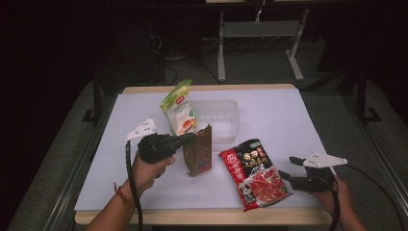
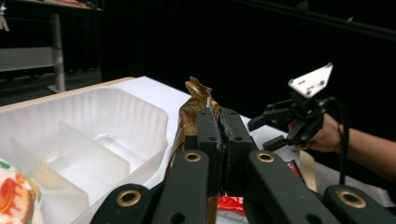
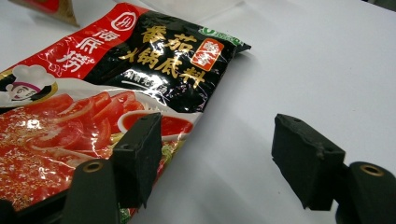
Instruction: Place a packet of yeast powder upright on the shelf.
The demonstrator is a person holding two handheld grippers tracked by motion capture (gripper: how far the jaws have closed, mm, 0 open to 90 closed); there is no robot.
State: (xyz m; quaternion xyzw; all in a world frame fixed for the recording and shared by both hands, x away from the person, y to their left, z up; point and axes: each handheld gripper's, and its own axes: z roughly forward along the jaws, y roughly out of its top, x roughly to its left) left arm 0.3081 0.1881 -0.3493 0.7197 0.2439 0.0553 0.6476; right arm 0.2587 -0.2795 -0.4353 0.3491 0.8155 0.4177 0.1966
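left gripper fingers clamped brown pouch top edge, pouch hung upright just before clear tray; right gripper fingers open beside red packet.

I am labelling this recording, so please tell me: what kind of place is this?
Probably a lab or workshop set up for recording. A white table stands in a dark room, cables lie on the floor behind it, and a metal-framed desk stands beyond.

Desk: white top, pale wooden edge, brightly lit.
Floor: grey carpet, cables trailing across it.
Behind: grey metal frame legs standing there.
Room: dark, almost black beyond.
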